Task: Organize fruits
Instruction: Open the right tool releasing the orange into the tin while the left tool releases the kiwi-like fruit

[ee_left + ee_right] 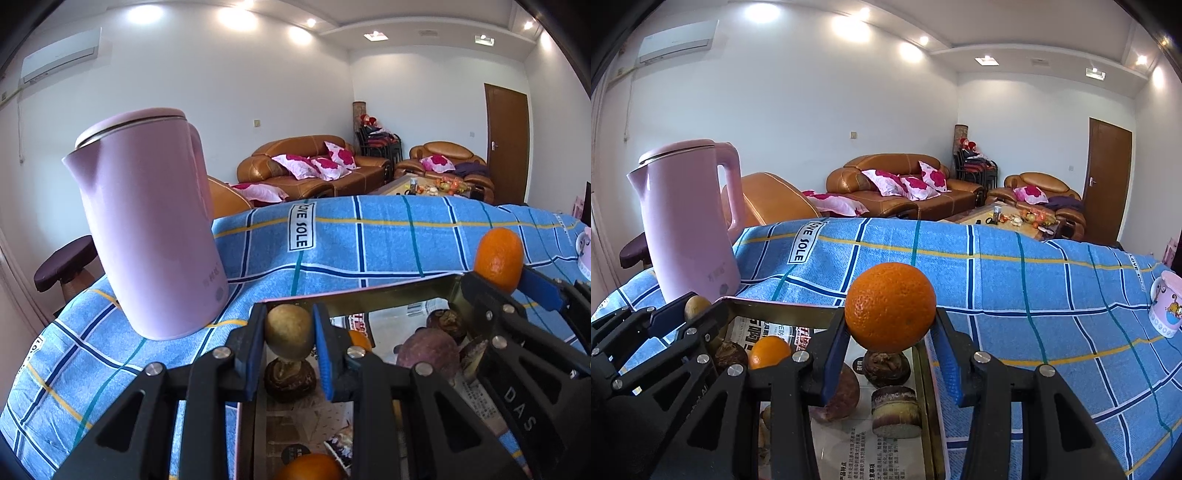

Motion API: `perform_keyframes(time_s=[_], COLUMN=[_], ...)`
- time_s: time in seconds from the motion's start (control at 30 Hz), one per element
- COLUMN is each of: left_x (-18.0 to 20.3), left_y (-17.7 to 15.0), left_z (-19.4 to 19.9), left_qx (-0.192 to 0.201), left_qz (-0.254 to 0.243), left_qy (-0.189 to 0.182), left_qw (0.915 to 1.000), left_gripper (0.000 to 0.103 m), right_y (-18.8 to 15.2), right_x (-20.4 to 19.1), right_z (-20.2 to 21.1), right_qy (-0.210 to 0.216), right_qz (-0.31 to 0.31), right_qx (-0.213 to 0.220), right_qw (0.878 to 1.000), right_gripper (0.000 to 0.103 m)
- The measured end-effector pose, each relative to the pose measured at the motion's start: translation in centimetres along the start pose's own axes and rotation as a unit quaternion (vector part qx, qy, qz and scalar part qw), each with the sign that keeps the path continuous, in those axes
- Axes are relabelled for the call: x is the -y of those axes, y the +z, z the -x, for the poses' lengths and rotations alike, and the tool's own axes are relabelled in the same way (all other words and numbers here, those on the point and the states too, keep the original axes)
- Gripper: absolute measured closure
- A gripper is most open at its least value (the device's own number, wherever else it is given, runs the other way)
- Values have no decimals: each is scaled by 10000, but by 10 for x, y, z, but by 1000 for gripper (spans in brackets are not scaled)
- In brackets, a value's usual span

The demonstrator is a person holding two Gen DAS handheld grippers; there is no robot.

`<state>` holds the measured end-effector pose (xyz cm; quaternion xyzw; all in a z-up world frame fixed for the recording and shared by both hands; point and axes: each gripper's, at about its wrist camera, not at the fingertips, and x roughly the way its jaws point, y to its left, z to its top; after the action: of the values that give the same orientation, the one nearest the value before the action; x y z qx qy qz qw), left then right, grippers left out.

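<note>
My left gripper [289, 332] is shut on a small tan-brown round fruit [289, 328] and holds it above the gold-rimmed tray [369, 295]. My right gripper [891, 332] is shut on an orange [890, 313] and holds it over the tray's [783, 307] right side. The orange also shows in the left wrist view [498, 258]. In the tray lie another orange [768, 351], dark brown bulbs [886, 367], a purple round fruit [430, 352] and a cut cane piece [895, 411]. A third orange [312, 467] lies at the tray's near end.
A pink kettle [151, 221] stands on the blue checked cloth [388, 236] left of the tray. A pink printed cup [1165, 304] stands at the far right of the table. Sofas and a coffee table are beyond the table's far edge.
</note>
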<state>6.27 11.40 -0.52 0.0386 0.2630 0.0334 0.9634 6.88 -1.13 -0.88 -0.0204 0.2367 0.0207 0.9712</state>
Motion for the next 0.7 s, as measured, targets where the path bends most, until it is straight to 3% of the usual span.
perform_keyframes(time_s=[0.7], left_x=[-4], left_y=[1], left_z=[-20], left_qx=[-343], left_qz=[123], left_qy=[11], left_qw=[9993], left_gripper=[76], right_y=[-1], right_x=[-4], right_z=[-17], right_qy=[208], right_qz=[94], right_qx=[-415], right_qw=[9989], right_gripper=[56])
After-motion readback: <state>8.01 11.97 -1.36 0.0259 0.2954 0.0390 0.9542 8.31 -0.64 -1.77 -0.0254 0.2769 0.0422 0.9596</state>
